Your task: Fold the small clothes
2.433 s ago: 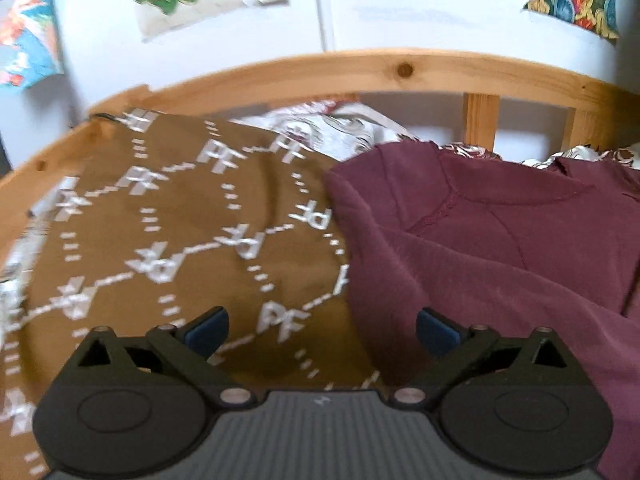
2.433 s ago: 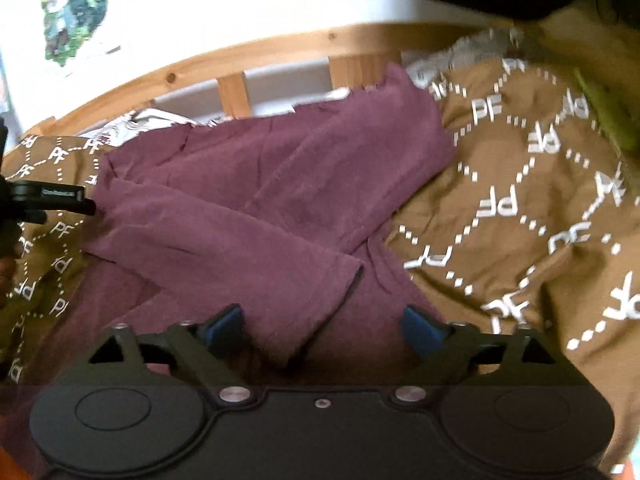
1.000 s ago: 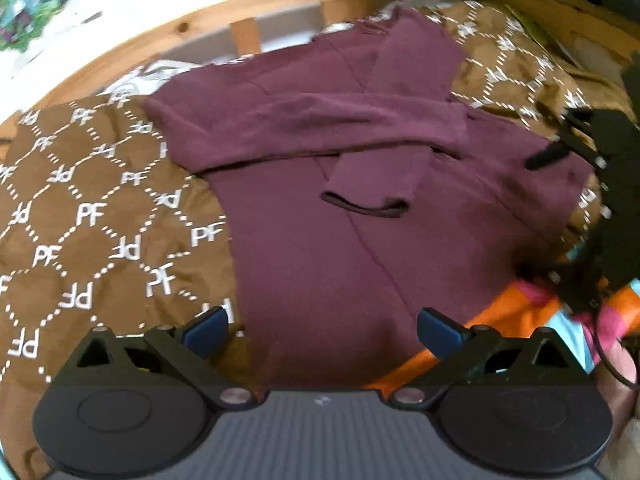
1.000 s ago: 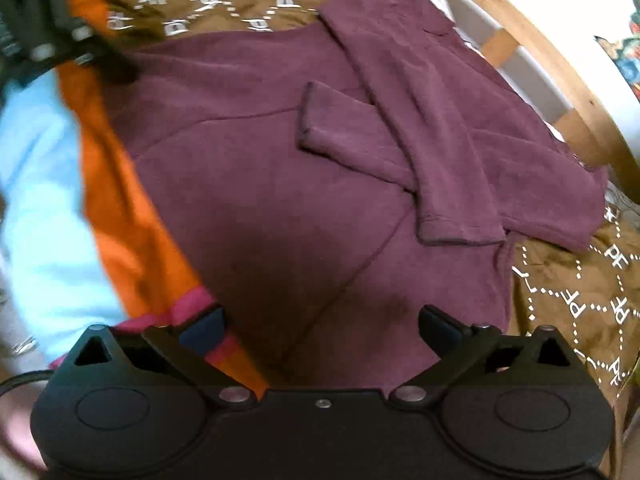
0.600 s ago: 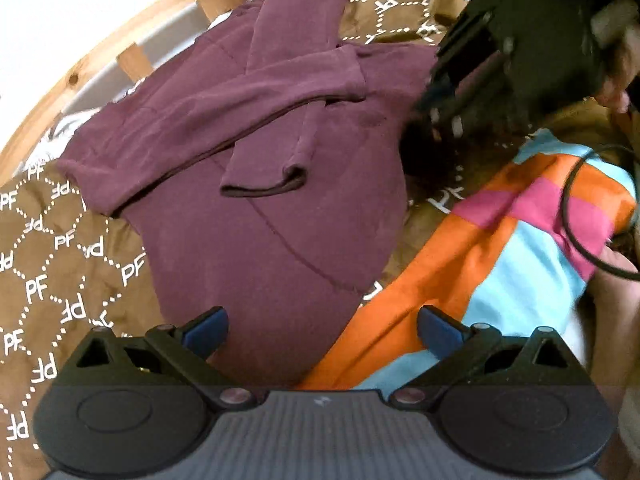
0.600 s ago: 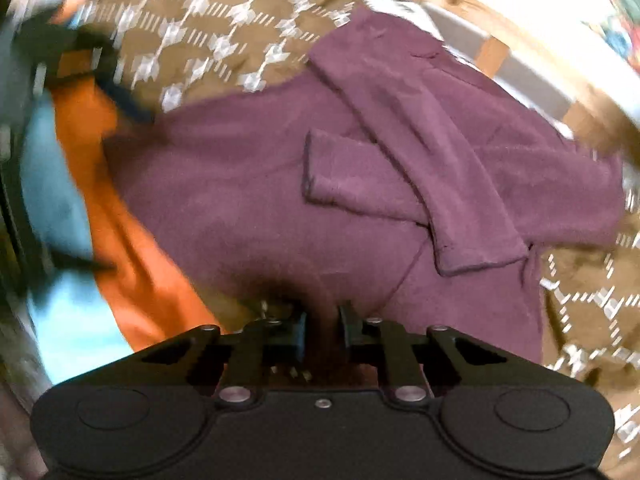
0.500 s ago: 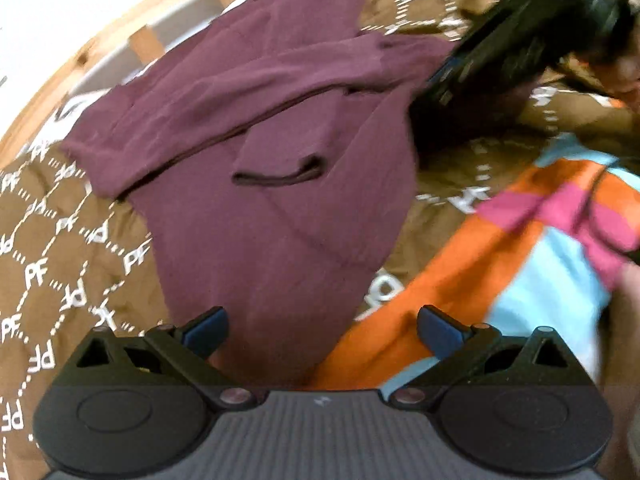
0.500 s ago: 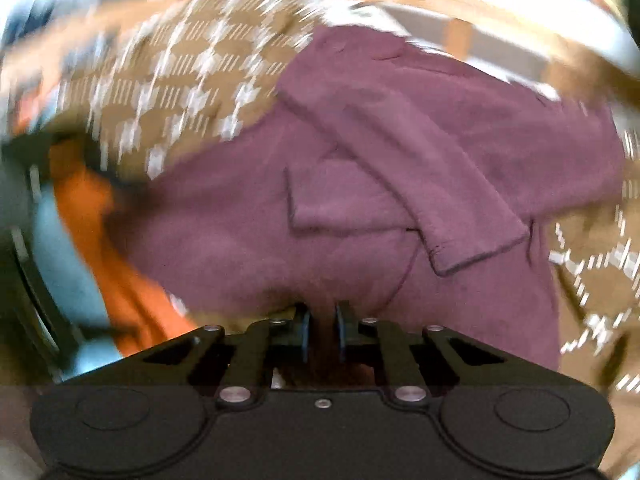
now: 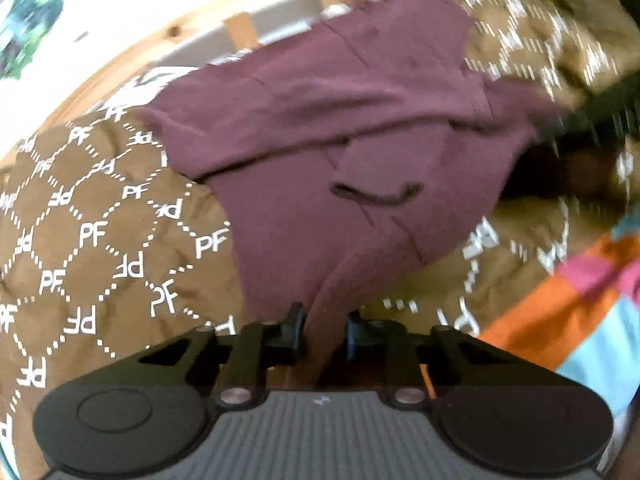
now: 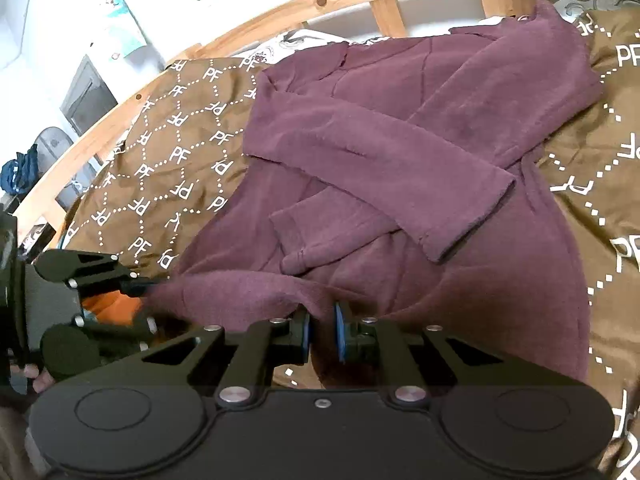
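Item 1, jumper [image 10: 400,152]: maroon, long-sleeved, spread on the bed and filling the centre of both of my views. Both sleeves are folded across the chest. In the right wrist view the upper sleeve [image 10: 380,172] runs from upper left down to a cuff at right of centre, overlapping the lower sleeve [image 10: 320,236]. The near hem is bunched and lifted off the cover between my two tools.

Item 2, left hand-held gripper [image 9: 323,330]: bottom centre of its own view, jaws closing, with a fold of the jumper's hem between the pads and pressed by them. I also see it at the lower left of the right wrist view [image 10: 144,284], fingertips at the hem's left corner.

Item 3, right hand-held gripper [image 10: 321,334]: bottom centre of its view, jaws narrow, pinching a ridge of the hem between the blue pads [image 10: 340,332].

Item 4, cover [image 10: 180,152]: brown with white "PF" lattice print, under the jumper, showing on both sides of it.

Item 5, bed rail [image 10: 320,0]: light wood, curving across the top of both views, with slats below it.

Item 6, striped cloth [image 9: 560,320]: orange, pink and light blue, at the lower right of the left wrist view; blurred, so I cannot tell what it is.

Item 7, wall [image 10: 60,0]: white, upper left, with coloured pictures.
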`<state>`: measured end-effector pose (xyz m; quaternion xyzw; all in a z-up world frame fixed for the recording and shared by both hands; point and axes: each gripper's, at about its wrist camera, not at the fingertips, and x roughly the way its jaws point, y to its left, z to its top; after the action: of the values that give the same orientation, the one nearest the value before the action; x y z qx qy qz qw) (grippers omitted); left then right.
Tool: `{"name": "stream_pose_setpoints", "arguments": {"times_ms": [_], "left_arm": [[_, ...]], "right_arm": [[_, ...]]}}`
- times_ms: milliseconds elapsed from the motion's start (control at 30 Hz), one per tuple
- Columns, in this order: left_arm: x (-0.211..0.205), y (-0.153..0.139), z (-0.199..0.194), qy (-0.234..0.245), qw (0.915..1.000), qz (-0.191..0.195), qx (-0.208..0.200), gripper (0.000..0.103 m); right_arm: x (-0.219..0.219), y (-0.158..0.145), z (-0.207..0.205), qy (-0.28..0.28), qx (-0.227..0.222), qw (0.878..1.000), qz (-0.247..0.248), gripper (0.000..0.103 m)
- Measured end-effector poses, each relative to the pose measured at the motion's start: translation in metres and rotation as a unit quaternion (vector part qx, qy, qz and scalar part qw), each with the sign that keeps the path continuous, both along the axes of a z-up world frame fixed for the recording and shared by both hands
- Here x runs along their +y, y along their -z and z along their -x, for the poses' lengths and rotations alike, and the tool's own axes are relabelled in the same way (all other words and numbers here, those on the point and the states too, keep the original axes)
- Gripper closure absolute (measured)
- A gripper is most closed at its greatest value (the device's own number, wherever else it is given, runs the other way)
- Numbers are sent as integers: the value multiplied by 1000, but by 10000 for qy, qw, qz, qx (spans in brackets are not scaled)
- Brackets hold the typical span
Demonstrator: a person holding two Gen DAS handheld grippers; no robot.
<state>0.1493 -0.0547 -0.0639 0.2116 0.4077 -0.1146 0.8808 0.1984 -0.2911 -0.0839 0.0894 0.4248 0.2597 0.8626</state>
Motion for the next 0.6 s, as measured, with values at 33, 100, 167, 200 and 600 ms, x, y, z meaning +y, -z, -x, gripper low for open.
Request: {"name": "stream_pose_setpoints", "arguments": {"times_ms": [33, 100, 167, 200, 600], "left_arm": [[5, -5, -1, -78, 9998, 169, -101, 88], [11, -12, -4, -196, 9987, 338, -336, 90], [14, -19, -9, -284, 9970, 461, -554, 91], [16, -23, -11, -318, 9961, 543, -620, 91], [33, -32, -17, -644, 9881, 1154, -784, 92]], "right_arm": [[1, 0, 0, -13, -23, 10000, 54, 89], [8, -1, 4, -64, -130, 9994, 324, 75], [16, -2, 10, -183, -263, 9970, 698, 63], [22, -2, 13, -264, -363, 9950, 889, 55], [91, 40, 46, -1075, -1749, 8838, 4204, 21]]}}
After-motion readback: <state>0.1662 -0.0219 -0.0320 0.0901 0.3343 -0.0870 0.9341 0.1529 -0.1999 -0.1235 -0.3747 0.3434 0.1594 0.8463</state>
